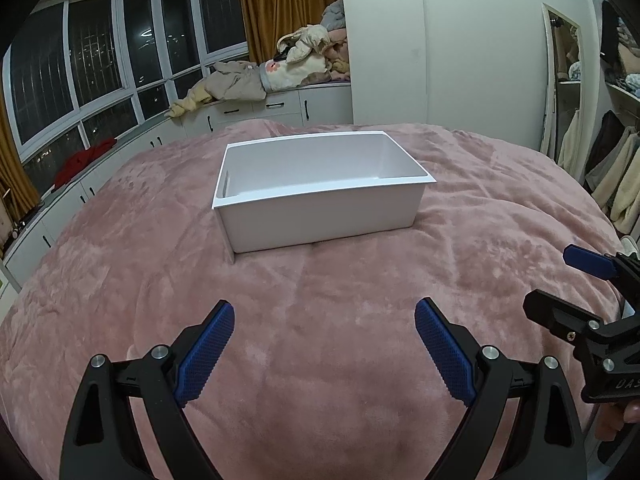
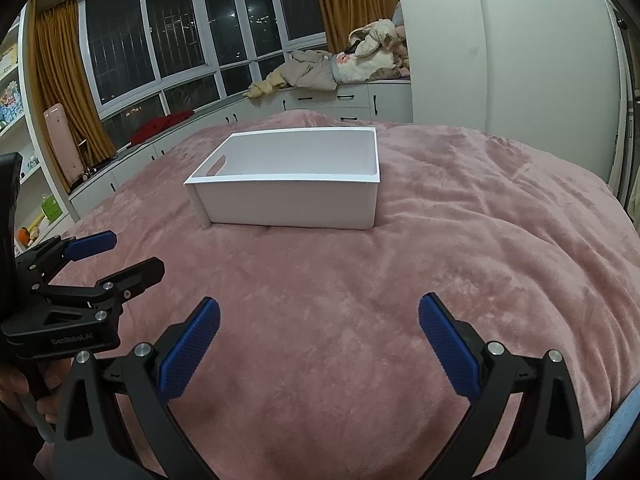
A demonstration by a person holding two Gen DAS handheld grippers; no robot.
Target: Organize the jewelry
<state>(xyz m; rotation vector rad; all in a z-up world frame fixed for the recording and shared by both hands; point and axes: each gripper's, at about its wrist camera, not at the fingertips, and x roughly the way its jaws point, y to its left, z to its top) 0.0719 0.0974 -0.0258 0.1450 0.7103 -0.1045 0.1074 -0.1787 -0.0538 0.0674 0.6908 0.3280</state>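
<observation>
Start of task: left gripper (image 1: pixel 325 354) and right gripper (image 2: pixel 319 354) hovered, jaws wide and empty, before the box (image 1: pixel 320 216); no jewelry was visible, so finding it likely came next.

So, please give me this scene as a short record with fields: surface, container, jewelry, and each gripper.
surface: pink blanket on a bed
container: white bin, open top; what shows of its inside is bare
jewelry: none visible
left gripper: jaws open, holding nothing, short of the bin
right gripper: jaws open, holding nothing
</observation>
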